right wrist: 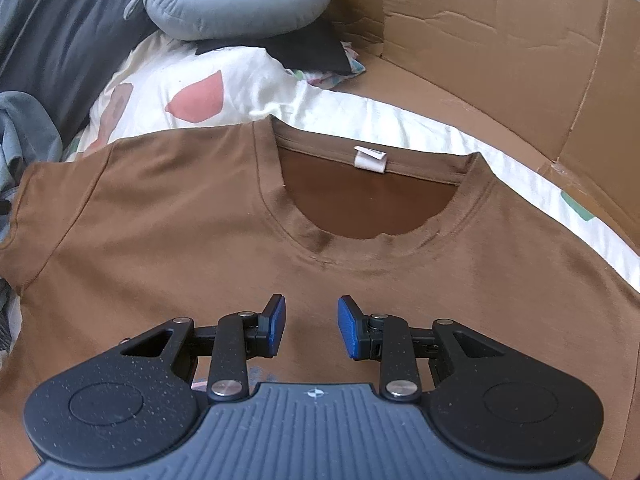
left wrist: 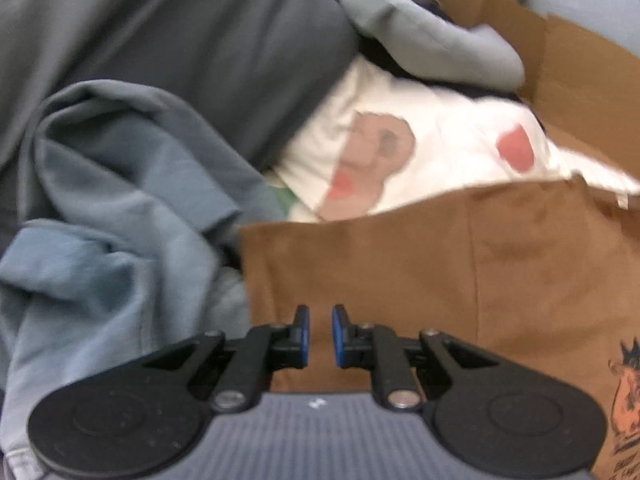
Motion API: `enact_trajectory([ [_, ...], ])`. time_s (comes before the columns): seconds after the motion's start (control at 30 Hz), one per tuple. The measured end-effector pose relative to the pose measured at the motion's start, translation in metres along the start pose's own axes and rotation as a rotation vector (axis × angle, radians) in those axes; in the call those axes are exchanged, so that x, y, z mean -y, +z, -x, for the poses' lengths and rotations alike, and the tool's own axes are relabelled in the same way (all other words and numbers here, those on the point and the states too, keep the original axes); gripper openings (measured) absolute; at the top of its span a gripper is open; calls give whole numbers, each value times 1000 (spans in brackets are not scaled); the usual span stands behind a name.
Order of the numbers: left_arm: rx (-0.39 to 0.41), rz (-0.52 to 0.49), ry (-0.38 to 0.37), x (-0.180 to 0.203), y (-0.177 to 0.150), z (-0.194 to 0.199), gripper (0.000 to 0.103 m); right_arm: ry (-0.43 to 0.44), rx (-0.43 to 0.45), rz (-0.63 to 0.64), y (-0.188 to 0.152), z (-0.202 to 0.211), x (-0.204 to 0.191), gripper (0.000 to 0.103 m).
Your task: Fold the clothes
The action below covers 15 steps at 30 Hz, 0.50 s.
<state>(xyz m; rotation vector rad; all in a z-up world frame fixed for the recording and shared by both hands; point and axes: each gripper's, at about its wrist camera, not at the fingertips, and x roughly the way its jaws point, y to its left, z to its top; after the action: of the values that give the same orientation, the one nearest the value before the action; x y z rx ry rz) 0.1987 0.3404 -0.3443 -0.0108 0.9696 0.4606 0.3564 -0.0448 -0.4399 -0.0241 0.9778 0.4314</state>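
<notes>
A brown T-shirt point(right wrist: 168, 216) lies flat, front up, its collar and white tag point(right wrist: 370, 159) toward the far side. It also shows in the left wrist view point(left wrist: 420, 264), with an orange print point(left wrist: 624, 392) at the right edge. My right gripper point(right wrist: 311, 326) is open and empty, hovering over the chest just below the neckline. My left gripper point(left wrist: 320, 336) hovers over the shirt's left sleeve area, its jaws a narrow gap apart with nothing between them.
A crumpled blue-grey garment point(left wrist: 100, 200) lies left of the shirt. A white pillow with pink shapes point(right wrist: 188, 92), a grey neck pillow point(right wrist: 236, 0) and a dark cushion point(left wrist: 180, 40) lie behind. Cardboard walls point(right wrist: 500, 40) enclose the far and right sides.
</notes>
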Motion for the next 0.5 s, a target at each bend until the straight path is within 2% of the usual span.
enact_trajectory([
  [0.13, -127, 14, 55, -4, -10, -32, 13, -17, 19, -28, 3, 9, 17, 36],
  [0.17, -129, 26, 60, -7, -11, -32, 8, -26, 24, -38, 4, 12, 24, 36],
  [0.23, -132, 23, 79, -8, -10, -30, 8, -48, 35, -49, 5, 20, 39, 36],
  [0.37, -141, 4, 141, -9, -6, -26, 10, -113, 40, -83, 8, 33, 74, 36],
  [0.5, -101, 33, 149, -10, 7, -14, 17, -168, 45, -122, 9, 44, 110, 36],
])
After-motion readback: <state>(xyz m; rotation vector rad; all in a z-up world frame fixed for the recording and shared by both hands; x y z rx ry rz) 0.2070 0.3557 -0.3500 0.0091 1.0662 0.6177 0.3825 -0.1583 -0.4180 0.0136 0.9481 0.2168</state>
